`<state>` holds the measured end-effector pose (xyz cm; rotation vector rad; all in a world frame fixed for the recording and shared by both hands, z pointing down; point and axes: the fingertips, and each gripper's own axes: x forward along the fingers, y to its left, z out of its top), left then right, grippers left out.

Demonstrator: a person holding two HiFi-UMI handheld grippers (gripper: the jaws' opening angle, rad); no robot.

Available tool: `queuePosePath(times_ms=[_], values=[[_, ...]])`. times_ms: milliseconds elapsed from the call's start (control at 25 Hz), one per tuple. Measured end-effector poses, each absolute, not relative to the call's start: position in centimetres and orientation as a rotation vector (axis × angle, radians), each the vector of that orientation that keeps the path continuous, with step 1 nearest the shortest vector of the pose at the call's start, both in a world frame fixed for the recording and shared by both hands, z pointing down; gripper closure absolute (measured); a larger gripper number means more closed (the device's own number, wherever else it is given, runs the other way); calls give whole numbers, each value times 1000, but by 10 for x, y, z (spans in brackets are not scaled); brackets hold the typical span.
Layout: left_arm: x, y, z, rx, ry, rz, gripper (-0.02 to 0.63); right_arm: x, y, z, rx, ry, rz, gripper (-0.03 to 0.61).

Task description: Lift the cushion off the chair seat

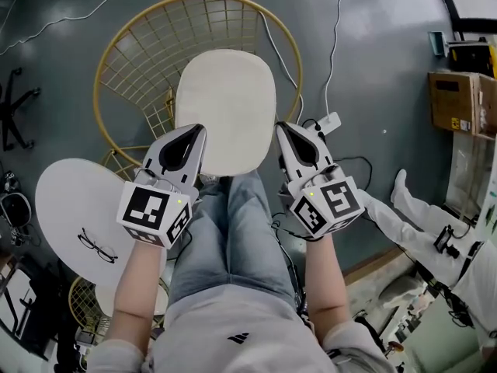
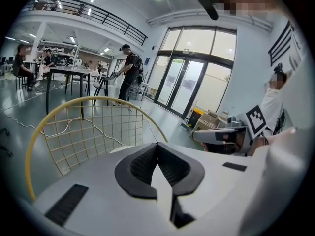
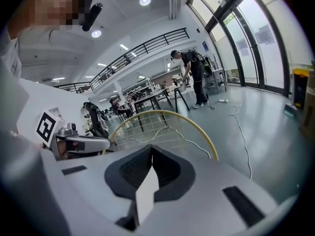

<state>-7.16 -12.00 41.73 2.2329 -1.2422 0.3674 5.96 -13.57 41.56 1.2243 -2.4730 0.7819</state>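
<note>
A white oval cushion [image 1: 225, 111] lies on the seat of a gold wire chair [image 1: 140, 61] in the head view. My left gripper [image 1: 199, 129] hovers over the cushion's left edge and my right gripper [image 1: 281, 127] over its right edge, both pointing toward the chair back. In the left gripper view the left gripper [image 2: 157, 144] has its dark pads together with nothing held. The right gripper [image 3: 151, 146] looks the same. Both views show the chair's wire back [image 2: 88, 127] [image 3: 162, 124] ahead; the gripper bodies hide most of the cushion.
A round white table [image 1: 70, 200] with black glasses [image 1: 97, 245] stands at the left. Cables [image 1: 335, 37] and a power strip [image 1: 326, 123] lie on the floor right of the chair. A cardboard box [image 1: 454, 103] and a person in white [image 1: 427, 231] are at the right.
</note>
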Motion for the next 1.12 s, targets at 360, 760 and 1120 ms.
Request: queuePosePath(times_ms=[360, 760, 1120], values=[[-69, -119, 468, 2159, -1243, 411, 601, 71, -139, 462, 1227, -2433, 849, 568], [-75, -122, 511, 2121, -1273, 439, 601, 72, -134, 508, 1204, -2404, 886, 568], [-82, -115, 552, 2073, -1267, 478, 601, 84, -126, 546, 1252, -2356, 927, 568]])
